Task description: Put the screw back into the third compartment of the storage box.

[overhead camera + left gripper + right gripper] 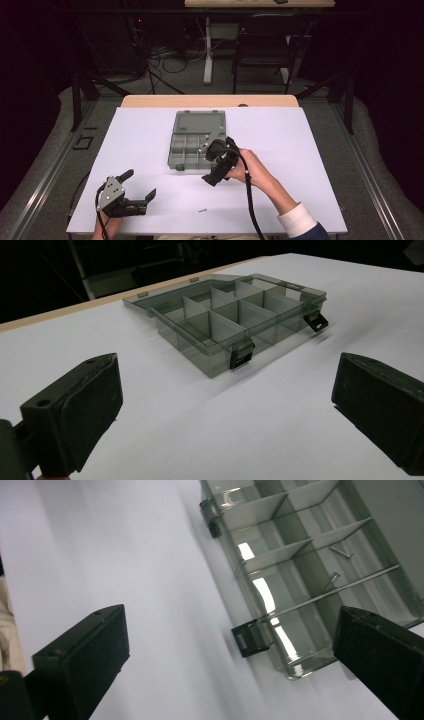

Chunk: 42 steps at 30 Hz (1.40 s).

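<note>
Right gripper (218,162), jaws spread wide and holding nothing, hovers at the near right corner of a clear compartment box (195,140) that lies lid-open near the middle of the white surface (300,165). Left gripper (131,192) rests near the front left edge, its jaws likewise released and empty. A small screw (202,210) lies loose on the surface near the front edge, between the two hands and well apart from the box.

The work in hand appears to be sorting screws into the box, and the loose one looks to be next. Doing it well likely means bringing the right gripper down squarely over the screw, closing on its shank rather than its tip, and lifting clear of the box wall before releasing over a compartment.

From above, the high view gives the whole layout and the stray screw. The right gripper view, tilted, adds what the overhead shot cannot resolve: two screws (336,565) already lying in the compartments, and a dark latch (252,639) hanging open on the front wall. The left gripper view shows both front latches (242,359) and the dividers standing upright.
</note>
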### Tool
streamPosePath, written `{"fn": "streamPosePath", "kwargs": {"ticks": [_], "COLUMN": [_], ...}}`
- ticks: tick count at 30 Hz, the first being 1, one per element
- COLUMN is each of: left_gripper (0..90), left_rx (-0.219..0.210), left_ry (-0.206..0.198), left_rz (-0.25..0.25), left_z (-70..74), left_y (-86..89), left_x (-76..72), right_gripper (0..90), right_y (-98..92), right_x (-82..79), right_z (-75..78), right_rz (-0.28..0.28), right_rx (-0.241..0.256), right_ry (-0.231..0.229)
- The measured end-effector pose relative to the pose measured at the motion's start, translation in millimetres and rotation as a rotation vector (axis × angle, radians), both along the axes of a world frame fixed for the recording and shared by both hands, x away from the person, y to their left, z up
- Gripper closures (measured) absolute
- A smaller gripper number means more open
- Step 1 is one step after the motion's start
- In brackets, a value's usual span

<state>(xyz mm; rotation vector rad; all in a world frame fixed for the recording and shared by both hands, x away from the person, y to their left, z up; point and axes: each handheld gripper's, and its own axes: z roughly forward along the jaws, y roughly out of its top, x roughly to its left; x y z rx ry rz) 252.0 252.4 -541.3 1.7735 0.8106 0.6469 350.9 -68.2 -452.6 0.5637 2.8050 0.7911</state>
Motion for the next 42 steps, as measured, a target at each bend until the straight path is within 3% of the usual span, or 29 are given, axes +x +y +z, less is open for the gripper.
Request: {"fn": "streamPosePath", "kwargs": {"ticks": [14,20,30,42], "left_gripper": [0.1,0.2,0.1,0.1], "left_rx": [0.000,0.000,0.000,0.000], "left_ry": [0.003,0.002,-0.001,0.002], "left_rz": [-0.001,0.000,-0.001,0.000], "left_z": [-0.3,-0.1,0.1,-0.1], "left_y": [-0.5,-0.2,0.0,-0.3], "left_x": [0.2,0.0,-0.2,-0.1], "right_gripper": [0.0,0.0,0.0,25.3], "right_y": [-6.1,-3.5,3.4,21.0], "right_x": [-31.4,-39.4,-47.6,-53.4], "right_z": [-21.3,-37.7,-47.8,-61.6], "right_rz": [0.056,0.082,0.115,0.184], "right_rx": [0.006,-0.009,-0.032,-0.083], "right_ry": [0.040,0.066,0.075,0.081]}}
